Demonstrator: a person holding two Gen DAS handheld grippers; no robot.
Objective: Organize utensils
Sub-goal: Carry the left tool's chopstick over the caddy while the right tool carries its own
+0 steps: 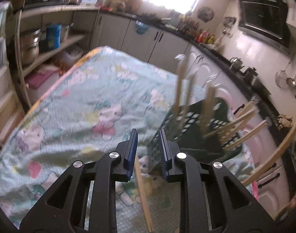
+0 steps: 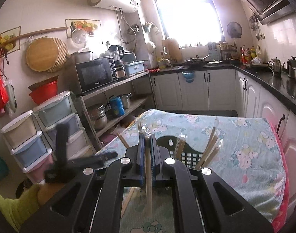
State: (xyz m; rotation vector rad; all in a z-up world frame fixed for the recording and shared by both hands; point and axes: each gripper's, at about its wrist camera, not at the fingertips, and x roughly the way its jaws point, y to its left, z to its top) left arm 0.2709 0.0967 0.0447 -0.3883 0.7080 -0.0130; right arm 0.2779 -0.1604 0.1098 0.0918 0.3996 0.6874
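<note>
Gripping: the right gripper (image 2: 147, 141) is clamping a wrapped chopstick pair (image 2: 148, 174) between nearly closed jaws, the sticks running down through the pads and the crinkled wrapper end poking out past the fingertips
Left gripper: the left gripper (image 1: 148, 141) is hovering with jaws partly parted and nothing between them; a loose chopstick (image 1: 143, 194) is lying on the cloth beneath it
Holder: the dark perforated utensil basket (image 2: 188, 155) is sitting on the floral tablecloth (image 2: 245, 145), just ahead of the right gripper and already bristling with upright and leaning chopsticks (image 2: 210, 151)
Slip risk: the pair is being pinched along a thin, smooth length, so it is likely sliding or pivoting in the pads if tilted quickly
Collision risk: the sticks in the basket are fanning outward, so an incoming pair is probably knocking them or lodging across the rim
Tipping risk: the basket appears light and is standing on soft, wrinkled cloth, so a sideways push is likely shifting or toppling it
Visibility: the left view is smearing with motion blur, so fine alignment there is being judged poorly
</note>
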